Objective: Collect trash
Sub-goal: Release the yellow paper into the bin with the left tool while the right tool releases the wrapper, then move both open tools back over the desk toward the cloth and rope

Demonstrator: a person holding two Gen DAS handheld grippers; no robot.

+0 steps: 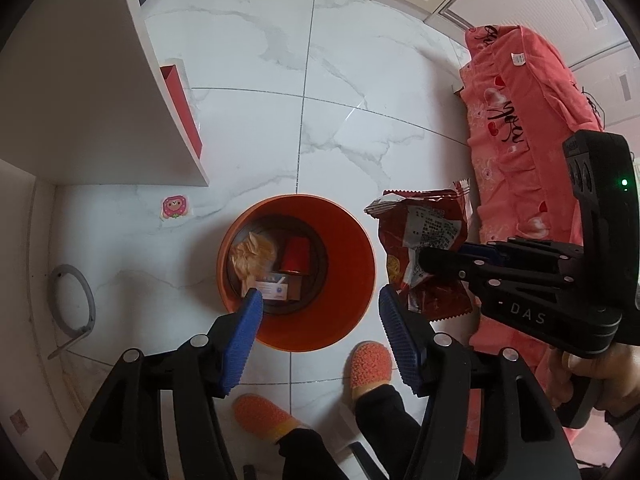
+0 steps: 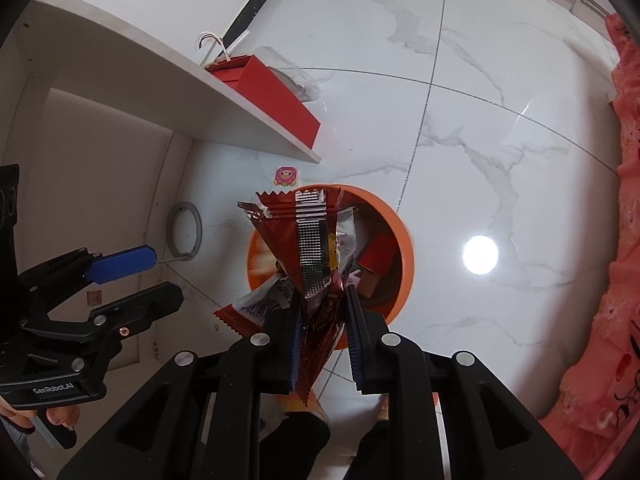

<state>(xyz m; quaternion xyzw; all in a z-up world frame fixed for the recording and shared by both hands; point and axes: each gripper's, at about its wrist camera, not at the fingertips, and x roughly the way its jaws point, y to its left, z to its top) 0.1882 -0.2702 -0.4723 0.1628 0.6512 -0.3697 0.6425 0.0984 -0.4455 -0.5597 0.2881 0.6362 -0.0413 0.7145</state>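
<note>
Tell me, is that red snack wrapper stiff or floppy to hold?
Probably floppy: the red snack wrapper crumples and folds where the right gripper pinches it. Likely very light, since it looks torn open and flattened. Its shiny foil may be slippery, though the ribbed jaws seem to hold it above the orange bin.

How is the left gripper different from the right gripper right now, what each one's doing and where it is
The left gripper is open and empty; the right gripper is shut on the red snack wrapper. In its own view the left gripper frames the orange bin directly, while in that view the right gripper holds the wrapper beside the bin's rim. Both have blue finger pads and black frames.
</note>
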